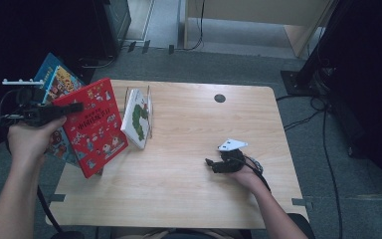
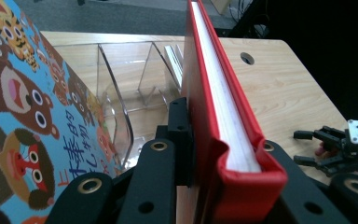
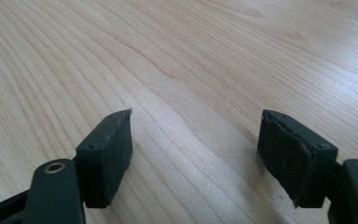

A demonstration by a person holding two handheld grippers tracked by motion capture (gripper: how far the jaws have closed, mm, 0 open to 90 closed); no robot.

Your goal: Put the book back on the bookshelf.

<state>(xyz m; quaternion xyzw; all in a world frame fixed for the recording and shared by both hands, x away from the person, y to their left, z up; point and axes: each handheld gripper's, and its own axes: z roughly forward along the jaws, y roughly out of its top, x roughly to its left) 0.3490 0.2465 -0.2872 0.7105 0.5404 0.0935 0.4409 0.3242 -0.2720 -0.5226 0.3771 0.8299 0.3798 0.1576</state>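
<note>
My left gripper [image 1: 72,107] is raised at the table's left edge and shut on the top edge of a red picture book [image 1: 95,127], which hangs tilted. In the left gripper view the jaws of the left gripper [image 2: 223,151] clamp the red book [image 2: 214,93] edge-on. A blue animal picture book [image 1: 54,79] leans behind it and appears large at the left [image 2: 23,116]. My right gripper [image 1: 213,165] rests low on the wooden table [image 1: 179,199], open, with nothing between its pads [image 3: 109,154].
A clear acrylic book rack [image 1: 148,112] stands at the table's back left and holds a white caterpillar book [image 1: 136,118]. The rack's empty slots [image 2: 121,84] lie just beyond the red book. A round cable hole [image 1: 220,98] is at the back. Cables run over the floor to the right.
</note>
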